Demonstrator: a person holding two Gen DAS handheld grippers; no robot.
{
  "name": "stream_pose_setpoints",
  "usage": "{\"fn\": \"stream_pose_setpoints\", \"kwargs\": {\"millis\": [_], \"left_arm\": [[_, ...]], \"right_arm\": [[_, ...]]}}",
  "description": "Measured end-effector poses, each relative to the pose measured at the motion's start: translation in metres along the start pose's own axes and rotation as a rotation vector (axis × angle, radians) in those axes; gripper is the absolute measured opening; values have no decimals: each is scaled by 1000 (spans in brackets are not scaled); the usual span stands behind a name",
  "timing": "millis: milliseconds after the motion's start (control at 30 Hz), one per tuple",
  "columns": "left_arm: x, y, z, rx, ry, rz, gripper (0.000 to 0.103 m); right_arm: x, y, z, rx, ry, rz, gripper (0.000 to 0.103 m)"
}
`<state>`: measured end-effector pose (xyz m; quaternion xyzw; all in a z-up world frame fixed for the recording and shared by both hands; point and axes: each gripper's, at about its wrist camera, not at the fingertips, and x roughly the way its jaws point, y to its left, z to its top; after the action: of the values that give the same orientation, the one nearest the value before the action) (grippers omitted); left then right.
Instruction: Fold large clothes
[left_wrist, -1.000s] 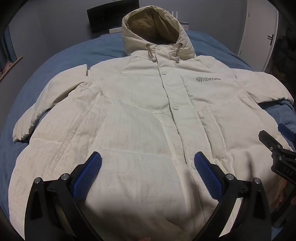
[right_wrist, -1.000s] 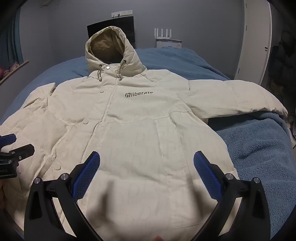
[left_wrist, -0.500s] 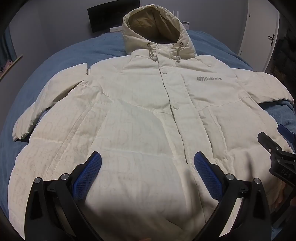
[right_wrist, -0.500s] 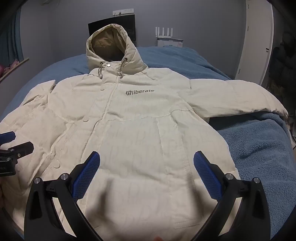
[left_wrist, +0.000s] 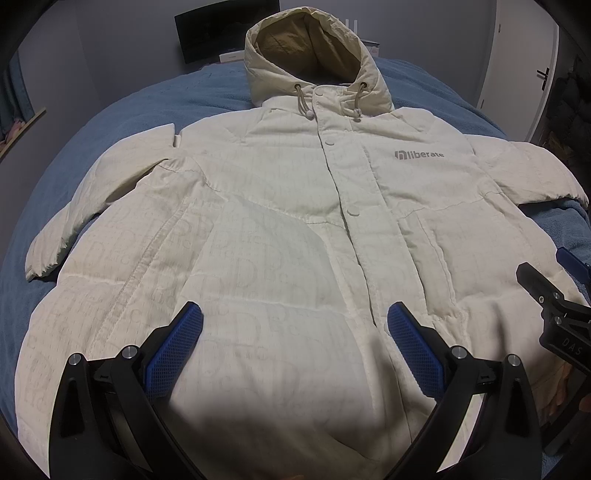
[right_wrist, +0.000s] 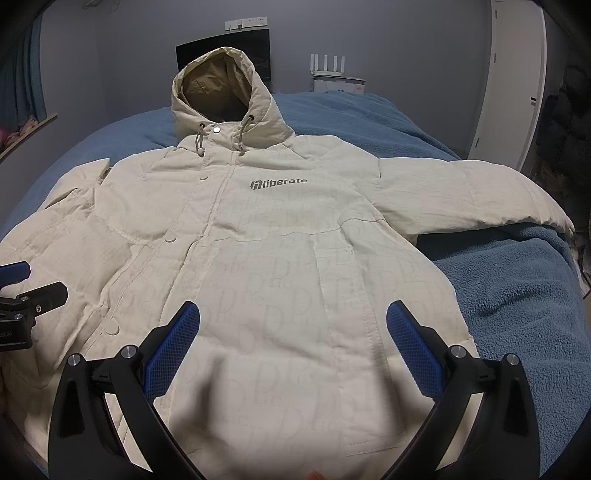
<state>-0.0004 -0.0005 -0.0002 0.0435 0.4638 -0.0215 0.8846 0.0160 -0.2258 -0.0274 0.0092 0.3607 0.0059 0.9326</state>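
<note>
A cream hooded puffer jacket with a grey "liberate" logo lies flat, front up, on a blue bed; it also fills the right wrist view. Both sleeves are spread out to the sides. My left gripper is open and empty, above the jacket's lower left half. My right gripper is open and empty, above the lower right half. Each gripper shows at the edge of the other's view: the right one and the left one.
The blue fleece blanket covers the bed around the jacket. A dark monitor and a white router stand behind the bed's head. A white door is at the right.
Both grippers have lifted and tilted slightly; the jacket sits a little lower in the right wrist view. The jacket itself has not moved.
</note>
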Motion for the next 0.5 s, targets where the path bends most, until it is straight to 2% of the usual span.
{"fn": "stream_pose_setpoints", "kwargs": {"millis": [500], "left_arm": [[4, 1, 1, 1, 3, 0, 97]], "right_arm": [[-1, 0, 2, -1, 0, 0, 97]]}}
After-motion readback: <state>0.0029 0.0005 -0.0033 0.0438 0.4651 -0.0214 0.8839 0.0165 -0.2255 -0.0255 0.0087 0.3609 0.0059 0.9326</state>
